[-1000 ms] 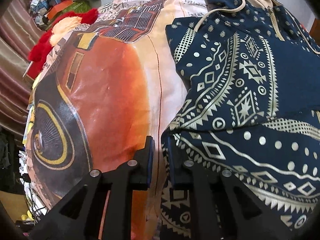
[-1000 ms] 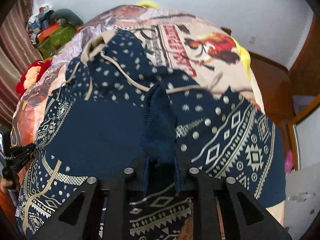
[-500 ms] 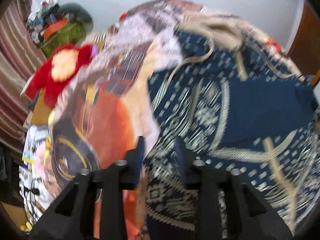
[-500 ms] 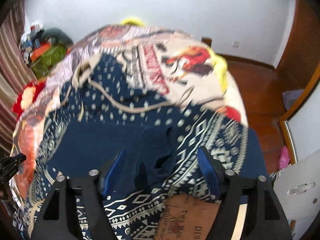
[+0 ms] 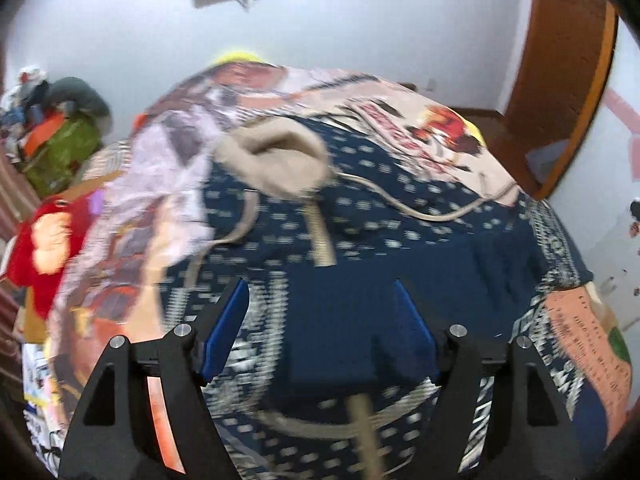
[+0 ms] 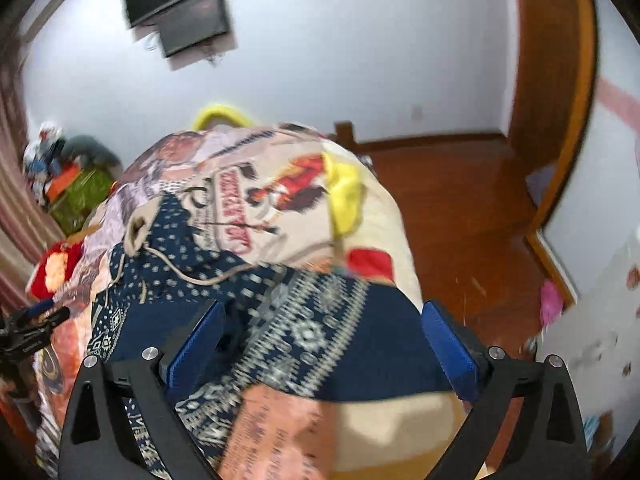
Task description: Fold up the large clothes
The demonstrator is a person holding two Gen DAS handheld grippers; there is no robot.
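The hoodie (image 5: 400, 240) lies spread on the bed, navy with pale dots and zigzag bands, and it covers most of the near half of the bedspread (image 5: 420, 136). Its tan hood (image 5: 276, 160) sits bunched at the far end, with the drawstring (image 5: 424, 212) trailing across the dotted cloth toward the right. In my right view the same hoodie (image 6: 320, 320) reaches to the right edge of the bed, where its patterned band lies flat, and the hood (image 6: 138, 232) shows small at the far left.

My left tongs (image 5: 322, 324) hang over the plain navy middle of the hoodie. They have just been opening, their blue pads stand well apart, and no cloth is pinched between them. My right tongs (image 6: 324, 344) have also just been opening and now gape wide above the patterned band near the bed's right edge, with only the lying cloth seen through the gap, none of it gripped. My left tongs (image 6: 28, 328) show again at the left edge of the right view.

Past the bedspread (image 6: 280, 184), a red plush toy (image 5: 44, 240) lies at the bed's left side and a green bag (image 5: 68, 152) stands behind it. A dark screen (image 6: 180, 4) hangs on the white wall, and a wooden floor (image 6: 452, 208) runs along the right of the bed
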